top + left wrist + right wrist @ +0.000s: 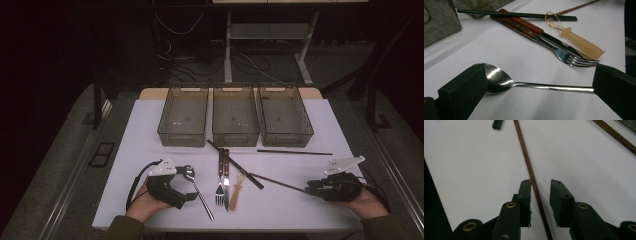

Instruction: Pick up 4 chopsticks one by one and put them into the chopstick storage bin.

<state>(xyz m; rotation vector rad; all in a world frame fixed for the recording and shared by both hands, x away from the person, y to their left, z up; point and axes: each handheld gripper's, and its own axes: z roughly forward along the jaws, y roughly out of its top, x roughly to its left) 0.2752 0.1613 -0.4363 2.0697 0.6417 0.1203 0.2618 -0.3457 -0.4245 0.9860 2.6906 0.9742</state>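
A steel spoon (pixel 499 80) lies on the white table between the wide-apart jaws of my left gripper (pixel 539 75), bowl by one jaw and handle end by the other. From the high view, the left gripper (pixel 189 184) is open around the spoon (pixel 197 190) at front left. My right gripper (pixel 541 182) is open astride a thin brown chopstick (pixel 524 147) that runs close along one jaw, with a gap to the other. At front right, the right gripper (pixel 311 187) sits at the near end of that chopstick (pixel 277 182).
Three clear bins (pixel 183 135) (pixel 235 136) (pixel 287 136) line the back of the table (pixel 145 130). At centre lie a fork (pixel 219 190), a wooden-handled knife (pixel 226 182), a translucent small spoon (pixel 236 192), a black chopstick (pixel 235 165) and another brown chopstick (pixel 295 151).
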